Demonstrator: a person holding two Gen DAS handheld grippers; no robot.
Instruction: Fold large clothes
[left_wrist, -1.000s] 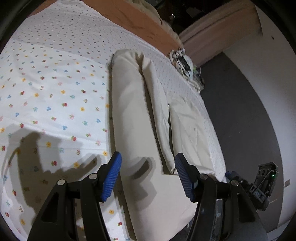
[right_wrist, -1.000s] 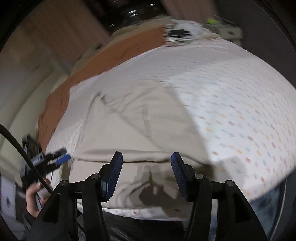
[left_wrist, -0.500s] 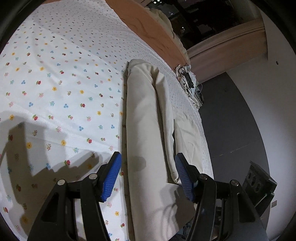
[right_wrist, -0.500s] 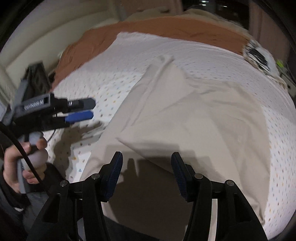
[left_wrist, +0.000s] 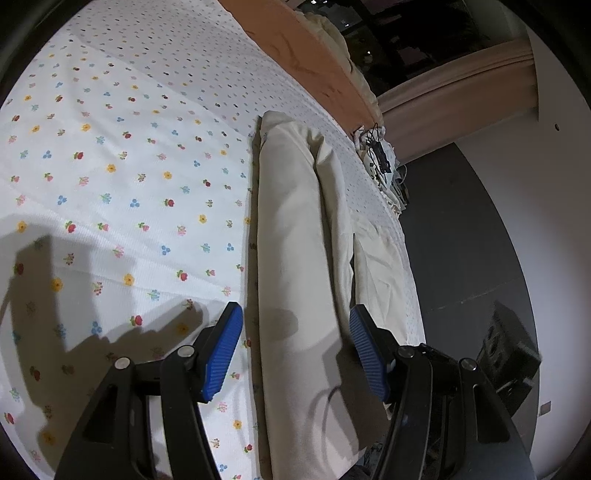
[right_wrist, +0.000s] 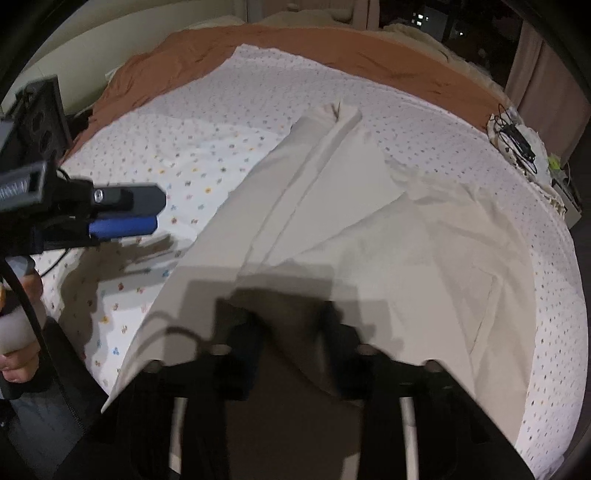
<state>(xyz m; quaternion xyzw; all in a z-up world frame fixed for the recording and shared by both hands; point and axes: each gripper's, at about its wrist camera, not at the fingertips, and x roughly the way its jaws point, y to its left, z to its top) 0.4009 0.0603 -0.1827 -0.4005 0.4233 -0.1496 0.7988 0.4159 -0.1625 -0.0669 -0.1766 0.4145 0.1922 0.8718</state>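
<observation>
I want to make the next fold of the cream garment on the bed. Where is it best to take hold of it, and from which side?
Probably the near hem of the cream garment, at the bed's near edge. It lies flat, already folded lengthwise, and only this edge is free and close. Come from the near side, fingers pointing downward over the flowered sheet, one gripper at each corner.

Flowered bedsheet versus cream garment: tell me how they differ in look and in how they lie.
The flowered bedsheet is white with small coloured flowers; the cream garment is plain, with no print. The bedsheet lies spread in one flat layer across the bed; the garment lies on top of it, partly folded, with layers overlapping along its length. The bedsheet covers far more area than the garment. Both are pale fabric lying flat.
</observation>
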